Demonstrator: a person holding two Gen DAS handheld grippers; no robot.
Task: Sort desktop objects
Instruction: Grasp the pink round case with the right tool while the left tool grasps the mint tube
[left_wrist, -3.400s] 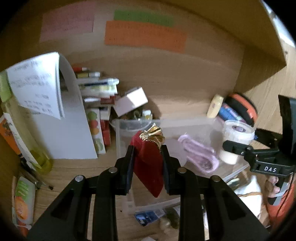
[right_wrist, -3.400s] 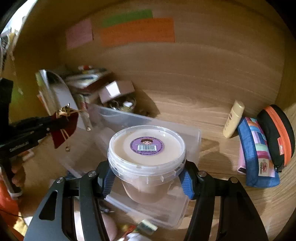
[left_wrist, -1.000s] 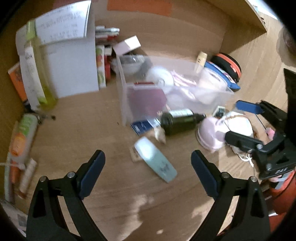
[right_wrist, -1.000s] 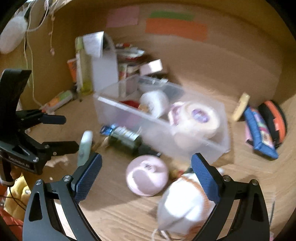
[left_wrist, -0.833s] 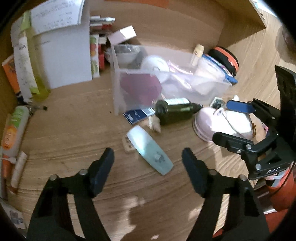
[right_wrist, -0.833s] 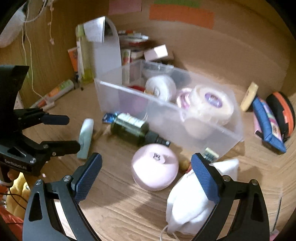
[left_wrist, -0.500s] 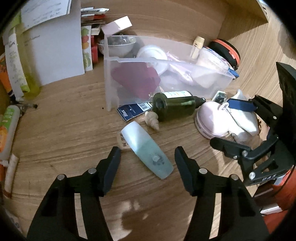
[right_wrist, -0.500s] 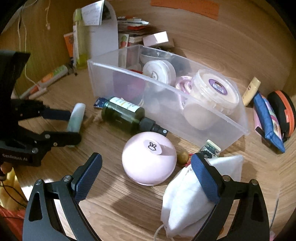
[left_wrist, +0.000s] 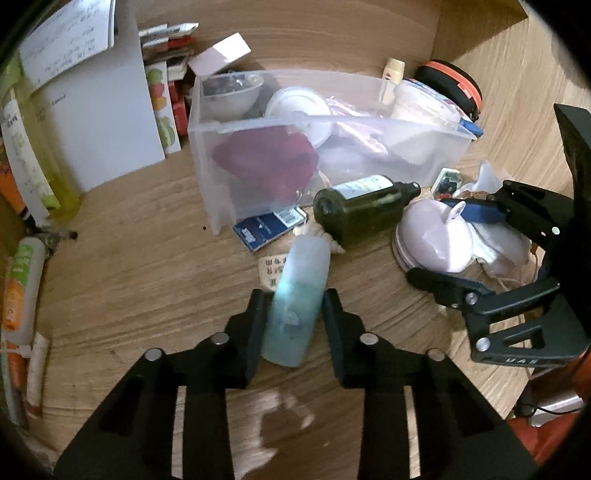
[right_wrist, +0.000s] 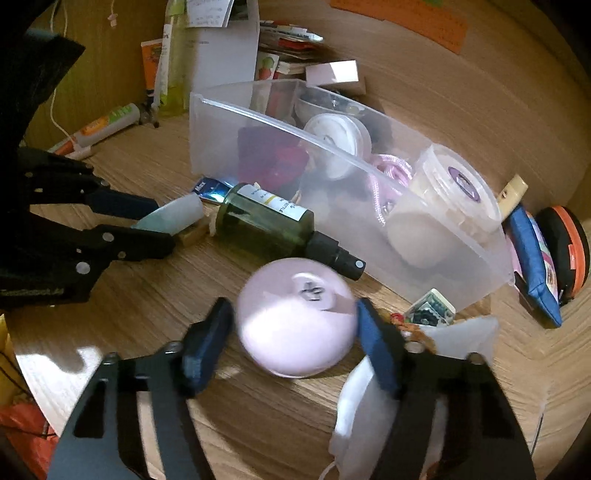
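My left gripper (left_wrist: 294, 308) is shut on a pale blue-green tube (left_wrist: 300, 295) that lies on the wooden desk; it also shows in the right wrist view (right_wrist: 168, 219). My right gripper (right_wrist: 293, 326) has its blue pads on both sides of a round pink case (right_wrist: 295, 325), right pad touching, left pad very close; the case also shows in the left wrist view (left_wrist: 434, 236). A clear plastic bin (left_wrist: 218, 184) behind holds a red pouch (left_wrist: 266, 162), a white round tub (right_wrist: 336, 142), a pink cord (right_wrist: 388, 173) and a lidded cream tub (right_wrist: 450, 184).
A dark green spray bottle (right_wrist: 269, 218) lies in front of the bin, next to a blue packet (left_wrist: 264, 227). A white cloth bag (right_wrist: 424, 369) lies under my right gripper. Pencil cases (right_wrist: 535, 251) sit at right. Papers, boxes and tubes (left_wrist: 22, 280) crowd the left.
Both grippers dropped to the desk and narrowed. The left shut on the blue-green tube, which now points away from me. The right closed in around the pink case.
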